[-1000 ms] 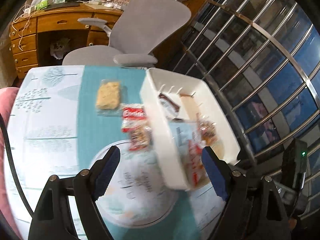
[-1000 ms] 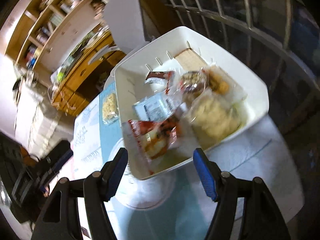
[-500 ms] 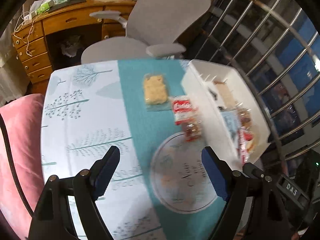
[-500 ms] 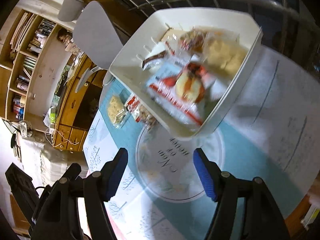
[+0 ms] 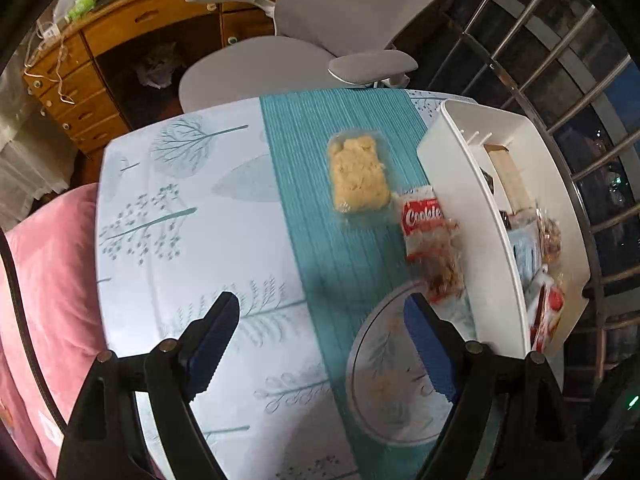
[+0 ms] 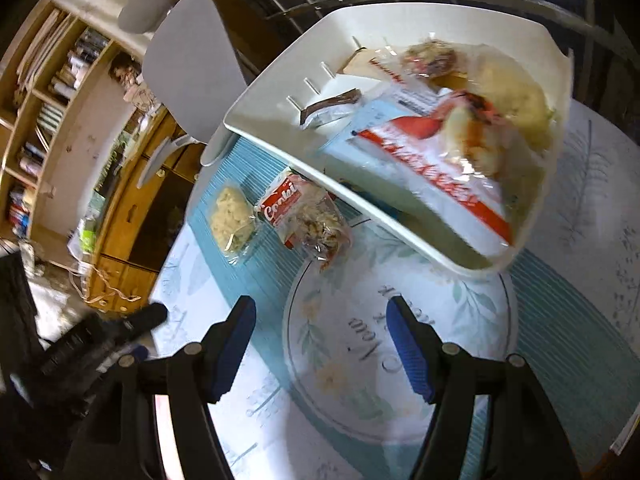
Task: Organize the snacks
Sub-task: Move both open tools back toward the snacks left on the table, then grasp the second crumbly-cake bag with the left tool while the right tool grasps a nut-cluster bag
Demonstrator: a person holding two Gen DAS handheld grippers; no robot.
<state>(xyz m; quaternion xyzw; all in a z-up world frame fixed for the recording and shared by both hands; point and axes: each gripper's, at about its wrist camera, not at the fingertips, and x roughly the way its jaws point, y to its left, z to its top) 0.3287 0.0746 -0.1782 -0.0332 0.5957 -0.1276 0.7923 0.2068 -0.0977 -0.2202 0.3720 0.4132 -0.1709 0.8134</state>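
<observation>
A white bin (image 5: 452,184) stands at the table's right side and holds several snack packets; it also shows in the right wrist view (image 6: 280,96). Beside it on the teal runner lie a clear pack of pale biscuits (image 5: 358,176) (image 6: 232,220) and a red-and-white cookie pack (image 5: 430,240) (image 6: 304,216). My left gripper (image 5: 322,344) is open and empty, above the table short of the two packs. My right gripper (image 6: 322,344) is open and empty, above the round placemat (image 6: 400,340).
A grey office chair (image 5: 320,40) stands behind the table, with a wooden desk (image 5: 120,48) beyond. A pink cushion (image 5: 44,280) lies at the left edge. A metal railing (image 5: 560,80) runs along the right. The left gripper's body (image 6: 92,344) shows at lower left.
Both grippers have pulled back and away from the bin. The left view has swung left across the table; the right view now takes in the loose packs.
</observation>
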